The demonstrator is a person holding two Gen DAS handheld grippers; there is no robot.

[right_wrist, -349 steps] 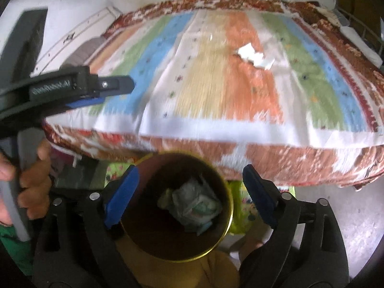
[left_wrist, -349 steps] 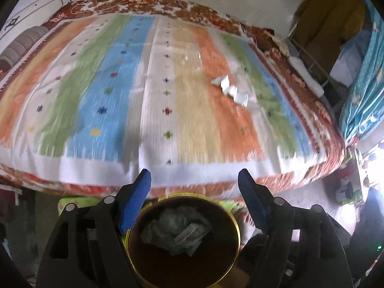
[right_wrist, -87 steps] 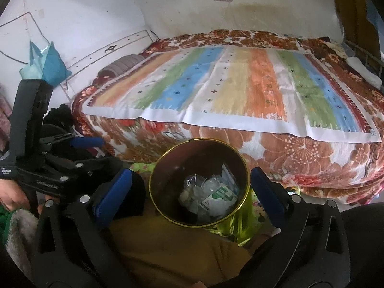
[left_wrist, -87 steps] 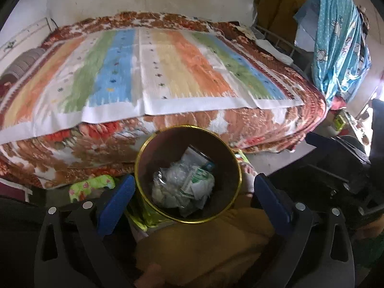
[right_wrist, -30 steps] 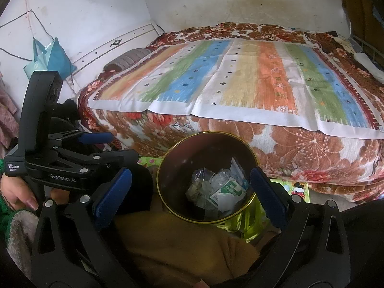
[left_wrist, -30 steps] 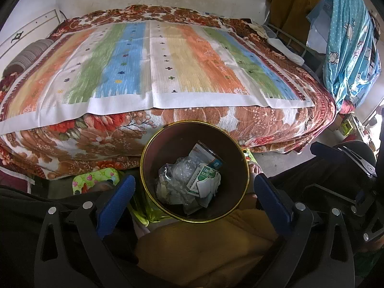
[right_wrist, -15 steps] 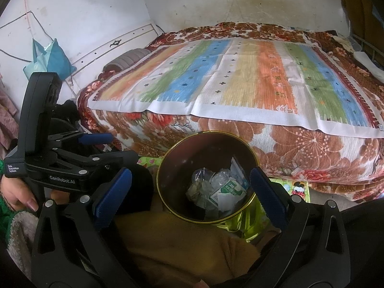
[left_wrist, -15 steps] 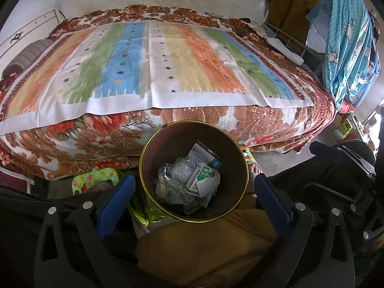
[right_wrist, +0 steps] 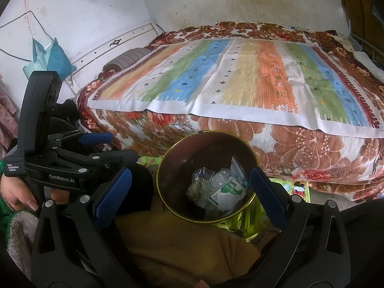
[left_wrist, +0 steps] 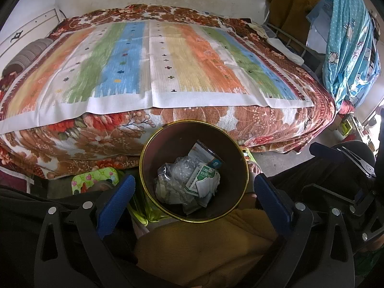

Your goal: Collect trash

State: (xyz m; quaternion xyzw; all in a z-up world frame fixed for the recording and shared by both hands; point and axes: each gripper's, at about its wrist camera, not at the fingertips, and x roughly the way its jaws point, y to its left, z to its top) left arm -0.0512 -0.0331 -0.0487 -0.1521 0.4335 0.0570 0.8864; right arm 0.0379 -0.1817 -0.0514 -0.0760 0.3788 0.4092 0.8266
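The white scraps that lay on the far right of the striped sheet (left_wrist: 153, 72) eleven seconds ago are gone from it, and the bin (left_wrist: 193, 171) holds more than it did: a green-and-white wrapper and a boxy carton now sit on top of the earlier crumple. Across the last second nothing has shifted; both views match the ones just before. By my reading the collecting is finished or very nearly so, since no loose litter shows anywhere on the bed (right_wrist: 300, 148) in either view.

Your left gripper (left_wrist: 194, 199) is released, jaws spread wide to either side of the bin's mouth and holding nothing. Your right gripper (right_wrist: 189, 194) is likewise released and empty, with its blue pads (right_wrist: 112, 196) well apart. In the right wrist view you can see the left gripper (right_wrist: 96, 139) off at the left, held in your hand (right_wrist: 14, 192).

The bin stands on the floor just in front of the near edge of the bed, close against your knees. It is a round, dark-walled can with a thin gold rim. The trash (left_wrist: 189, 182) lies in a loose heap at the bottom: crinkled clear plastic on the left, the torn green-and-white packet in the middle, the carton leaning against the far right wall. It fills only the lower part, well below the rim.
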